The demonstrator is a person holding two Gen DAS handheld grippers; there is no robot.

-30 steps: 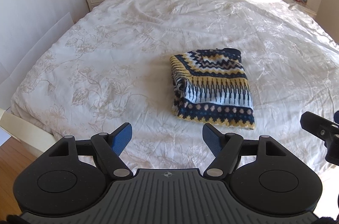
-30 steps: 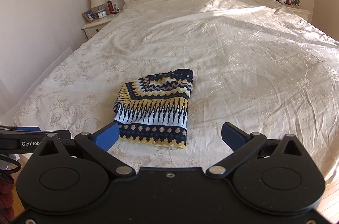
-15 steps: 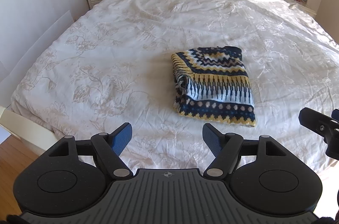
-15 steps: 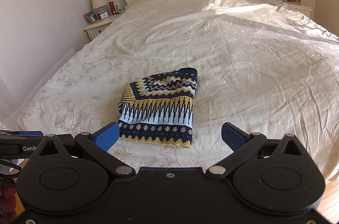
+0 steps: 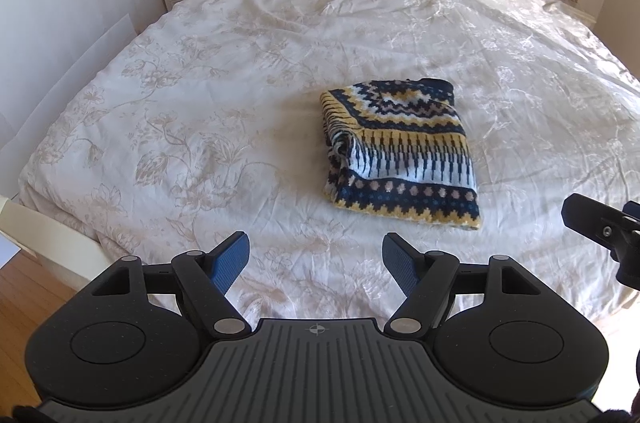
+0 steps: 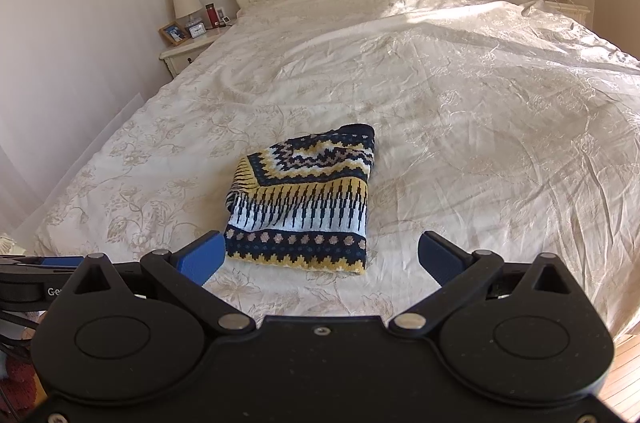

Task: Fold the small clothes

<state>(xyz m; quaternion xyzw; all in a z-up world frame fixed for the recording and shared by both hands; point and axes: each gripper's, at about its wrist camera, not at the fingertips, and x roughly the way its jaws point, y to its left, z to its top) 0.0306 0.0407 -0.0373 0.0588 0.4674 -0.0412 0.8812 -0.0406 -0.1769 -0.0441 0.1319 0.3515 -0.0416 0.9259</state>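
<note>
Sweater (image 5: 400,155) lying on the bed (image 5: 200,103), near the foot edge, already folded into a compact, roughly square bundle with the patterned bands facing up. Left side a little bunched, layers showing. Left tool (image 5: 316,259) held above the bed's foot, fingers spread apart, gripping nothing, well short of the sweater. Right tool (image 6: 320,255) likewise spread wide and empty, just in front of the sweater's near hem. Folding looks essentially finished; perhaps only tidying the loose left edge left, no other clothes in sight.
</note>
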